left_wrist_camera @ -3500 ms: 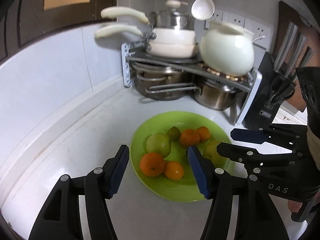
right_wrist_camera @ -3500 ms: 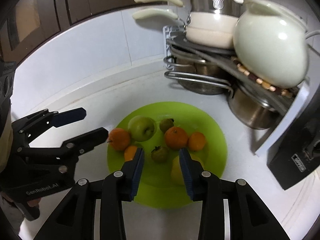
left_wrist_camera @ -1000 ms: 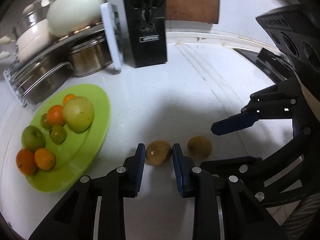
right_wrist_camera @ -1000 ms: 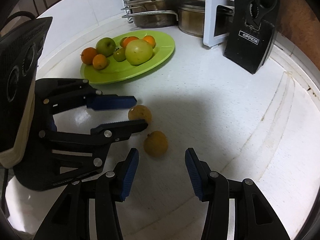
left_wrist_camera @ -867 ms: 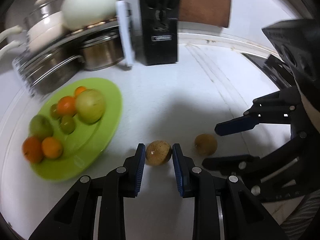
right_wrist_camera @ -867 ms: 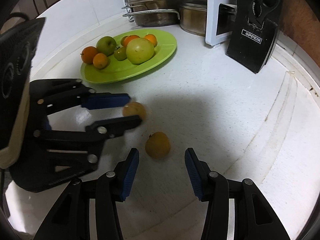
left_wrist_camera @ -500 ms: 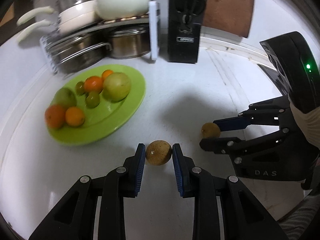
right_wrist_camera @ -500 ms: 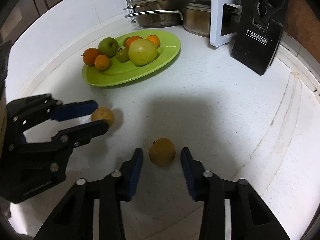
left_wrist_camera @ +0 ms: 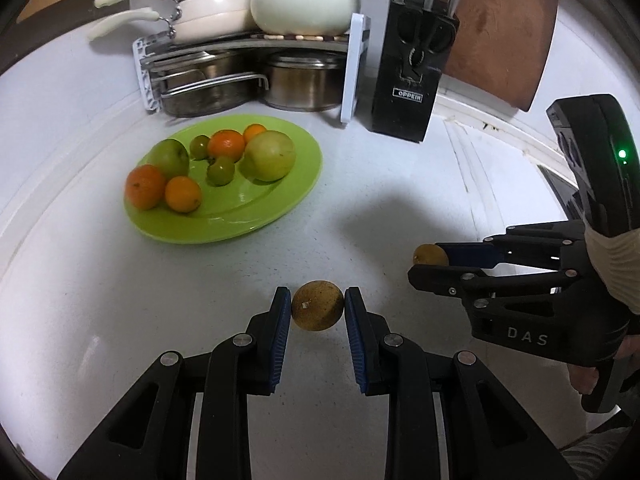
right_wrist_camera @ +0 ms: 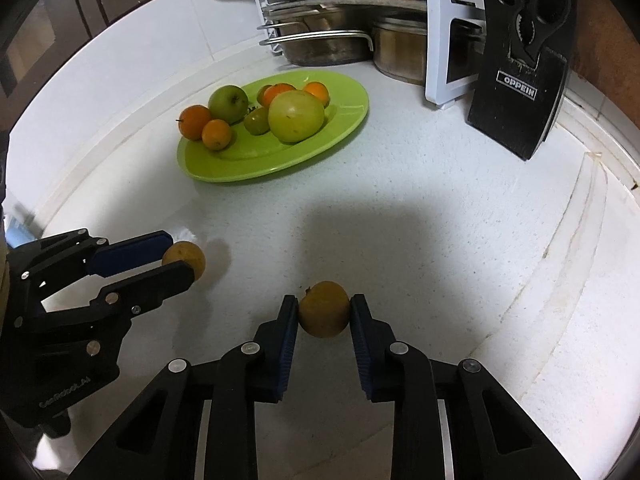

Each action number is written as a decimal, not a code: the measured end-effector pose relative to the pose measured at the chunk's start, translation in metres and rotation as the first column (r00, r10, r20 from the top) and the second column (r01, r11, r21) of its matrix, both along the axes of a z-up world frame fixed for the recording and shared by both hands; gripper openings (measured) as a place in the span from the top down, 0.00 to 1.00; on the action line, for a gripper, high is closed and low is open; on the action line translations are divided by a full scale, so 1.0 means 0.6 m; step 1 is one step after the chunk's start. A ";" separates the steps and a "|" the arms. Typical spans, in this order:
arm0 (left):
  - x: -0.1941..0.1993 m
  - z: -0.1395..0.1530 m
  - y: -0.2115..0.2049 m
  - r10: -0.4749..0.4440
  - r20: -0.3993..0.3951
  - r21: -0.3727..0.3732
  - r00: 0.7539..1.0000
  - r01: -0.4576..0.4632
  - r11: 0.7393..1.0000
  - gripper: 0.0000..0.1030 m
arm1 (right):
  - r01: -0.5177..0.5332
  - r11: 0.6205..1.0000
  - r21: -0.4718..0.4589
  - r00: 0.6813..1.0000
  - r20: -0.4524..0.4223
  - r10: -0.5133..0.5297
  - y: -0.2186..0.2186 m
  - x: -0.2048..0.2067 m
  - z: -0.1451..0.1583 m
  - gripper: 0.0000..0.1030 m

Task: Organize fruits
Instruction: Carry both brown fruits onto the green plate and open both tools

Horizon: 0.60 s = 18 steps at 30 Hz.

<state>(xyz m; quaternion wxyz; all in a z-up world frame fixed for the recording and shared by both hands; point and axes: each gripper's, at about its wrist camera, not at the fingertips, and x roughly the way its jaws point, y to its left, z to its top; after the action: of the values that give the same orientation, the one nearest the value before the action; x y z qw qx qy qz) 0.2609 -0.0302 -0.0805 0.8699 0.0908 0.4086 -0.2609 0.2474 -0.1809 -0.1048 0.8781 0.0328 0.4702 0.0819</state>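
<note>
A: Left gripper (left_wrist_camera: 317, 309)?

B: Item one: I have it clamped on a brown fruit (left_wrist_camera: 317, 311) between its pads, as a second ago, now carried nearer the green plate (left_wrist_camera: 256, 220) ahead-left.

A: Right gripper (right_wrist_camera: 324, 312)?

B: Item two: its jaws have just closed onto the second brown fruit (right_wrist_camera: 324, 309). Both go plateward, I judge.

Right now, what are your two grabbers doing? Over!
Left gripper shut on one brown fruit. Right gripper shut on the other. Green plate ahead, path clear.
</note>
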 end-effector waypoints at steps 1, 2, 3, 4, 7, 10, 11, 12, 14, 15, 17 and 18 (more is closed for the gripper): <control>-0.003 0.003 0.001 0.004 0.004 -0.002 1.000 -0.004 1.000 0.73 | -0.002 1.000 -0.003 1.000 0.008 0.002 0.000 -0.003 0.005 0.73; -0.006 0.005 0.000 0.008 0.009 -0.002 1.000 -0.008 1.000 0.73 | -0.005 1.000 -0.007 1.000 0.016 0.005 0.000 -0.005 0.011 0.73; -0.009 0.008 0.001 0.014 0.017 -0.004 1.000 -0.014 1.000 0.73 | -0.007 1.000 -0.009 1.000 0.023 0.008 0.000 -0.007 0.015 0.73; -0.012 0.011 0.002 0.019 0.022 -0.007 1.000 -0.019 1.000 0.73 | -0.012 1.000 -0.012 0.999 0.032 0.012 0.000 -0.010 0.021 0.73; -0.018 0.018 0.006 0.033 0.032 -0.021 0.999 -0.032 0.999 0.73 | -0.022 1.000 -0.022 0.998 0.057 0.024 0.001 -0.017 0.036 0.73; -0.026 0.028 0.009 0.049 0.045 -0.033 0.998 -0.048 0.998 0.73 | -0.030 0.999 -0.026 0.996 0.078 0.032 0.002 -0.025 0.050 0.73; -0.028 0.031 0.010 0.053 0.050 -0.037 0.997 -0.051 0.998 0.73 | -0.032 0.999 -0.026 0.996 0.085 0.034 0.003 -0.028 0.055 0.73; -0.031 0.035 0.012 0.058 0.056 -0.041 0.997 -0.055 0.998 0.73 | -0.034 0.999 -0.027 0.995 0.094 0.037 0.004 -0.031 0.060 0.73; -0.037 0.043 0.013 0.066 0.067 -0.049 0.996 -0.063 0.997 0.73 | -0.038 0.999 -0.032 0.993 0.109 0.042 0.006 -0.036 0.069 0.73; -0.039 0.046 0.015 0.071 0.073 -0.053 0.995 -0.067 0.996 0.73 | -0.040 0.999 -0.034 0.992 0.119 0.044 0.007 -0.039 0.074 0.73; -0.044 0.055 0.018 0.083 0.085 -0.061 0.993 -0.078 0.995 0.73 | -0.043 0.998 -0.039 0.990 0.134 0.048 0.009 -0.043 0.083 0.73; -0.046 0.059 0.020 0.090 0.091 -0.064 0.992 -0.084 0.994 0.73 | -0.045 0.998 -0.039 0.989 0.140 0.050 0.011 -0.045 0.088 0.73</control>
<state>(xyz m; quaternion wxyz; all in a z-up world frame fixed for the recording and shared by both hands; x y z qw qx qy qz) 0.2330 -0.0185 -0.0451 0.9011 0.0591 0.3628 -0.2301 0.2205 -0.1745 -0.0522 0.9074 0.0001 0.4091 0.0963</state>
